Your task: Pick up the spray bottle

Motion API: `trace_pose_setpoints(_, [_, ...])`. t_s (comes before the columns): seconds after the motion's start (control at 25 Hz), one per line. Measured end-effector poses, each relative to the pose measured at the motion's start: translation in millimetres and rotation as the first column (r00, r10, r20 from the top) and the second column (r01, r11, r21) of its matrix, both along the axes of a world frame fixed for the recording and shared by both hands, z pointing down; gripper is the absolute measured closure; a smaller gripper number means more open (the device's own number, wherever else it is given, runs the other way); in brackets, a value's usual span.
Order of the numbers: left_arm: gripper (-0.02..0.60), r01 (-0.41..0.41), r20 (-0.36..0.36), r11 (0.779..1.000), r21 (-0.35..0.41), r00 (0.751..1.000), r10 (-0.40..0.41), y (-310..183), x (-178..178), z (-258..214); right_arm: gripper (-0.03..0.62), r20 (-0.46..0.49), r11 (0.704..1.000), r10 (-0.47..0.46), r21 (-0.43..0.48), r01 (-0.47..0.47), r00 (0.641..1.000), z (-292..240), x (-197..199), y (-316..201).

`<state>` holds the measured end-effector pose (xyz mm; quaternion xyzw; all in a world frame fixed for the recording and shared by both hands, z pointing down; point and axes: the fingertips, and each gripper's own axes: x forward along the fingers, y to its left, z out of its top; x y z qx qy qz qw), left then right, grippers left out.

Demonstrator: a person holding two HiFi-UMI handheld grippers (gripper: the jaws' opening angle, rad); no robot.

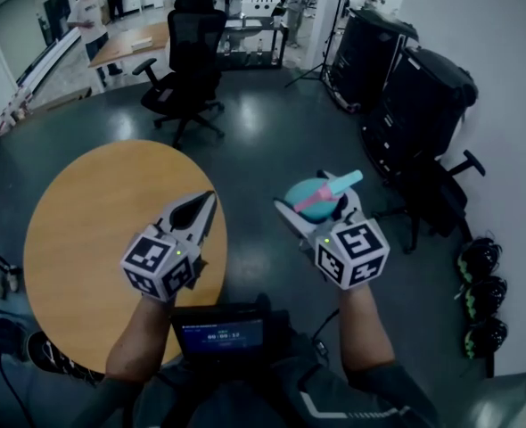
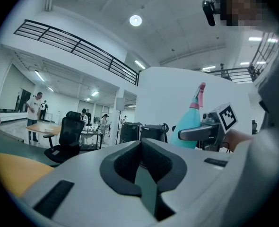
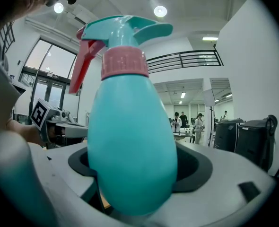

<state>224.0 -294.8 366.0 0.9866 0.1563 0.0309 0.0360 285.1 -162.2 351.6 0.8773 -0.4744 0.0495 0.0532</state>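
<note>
Head view: a person stands beside a round yellow bench (image 1: 85,230) with a hand-held gripper in each hand. The left hand-held gripper (image 1: 205,201) hovers over the bench's right edge, its jaws pressed together on nothing. The right hand-held gripper (image 1: 321,203) is off to the right of the bench, above the dark floor (image 1: 272,132). Its jaws are spread wide and pinch the teal spray bottle (image 1: 303,190), which is clear of every surface. The bottle's pink trigger (image 1: 312,201) and teal nozzle (image 1: 345,182) show from above. A black office chair (image 1: 192,61) stands beyond the bench, and black cases (image 1: 415,105) line the white wall at right.

Left gripper view: the two grey jaws meet with no gap and nothing between them. To the right, the spray bottle stands upright in the other gripper's grip, next to the right marker cube (image 2: 227,117). The office chair and several people (image 2: 34,108) are far off at left, under a railed balcony (image 2: 82,48).

Right gripper view: the bottle's rounded teal body fills the space between the jaws, which close against its sides. It is upright, with a pink collar (image 3: 125,60) above the body, the trigger pointing left and the nozzle pointing right. The left marker cube (image 3: 39,112) shows near the left edge.
</note>
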Motion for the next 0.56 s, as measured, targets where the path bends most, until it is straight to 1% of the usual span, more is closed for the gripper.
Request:
trace_pose_setpoints(0.08, [0.580,-0.002,0.003,1.000,-0.002,1.000,0.002,1.6,2.9,0.2,0.160,0.002,1.000,0.003,-0.001,-0.003,1.000,0.2,2.6,2.5])
trace_pose_setpoints(0.2, [0.580,-0.008,0.010,1.000,0.002,1.000,0.008,13.5,17.5,-7.7,0.160,0.009,1.000,0.009,0.002,-0.009,1.000,-7.4,17.1,15.2])
trace_pose_setpoints(0.4, [0.580,-0.021,0.011,1.000,0.001,1.000,0.021,17.5,16.9,-14.6,0.160,0.011,1.000,0.018,0.003,-0.018,1.000,-13.8,15.5,17.1])
trace_pose_setpoints(0.56, [0.580,-0.031,0.014,1.000,0.003,0.999,0.031,33.7,41.6,-7.1,0.160,0.014,1.000,0.021,0.002,-0.021,1.000,-5.6,40.1,31.2])
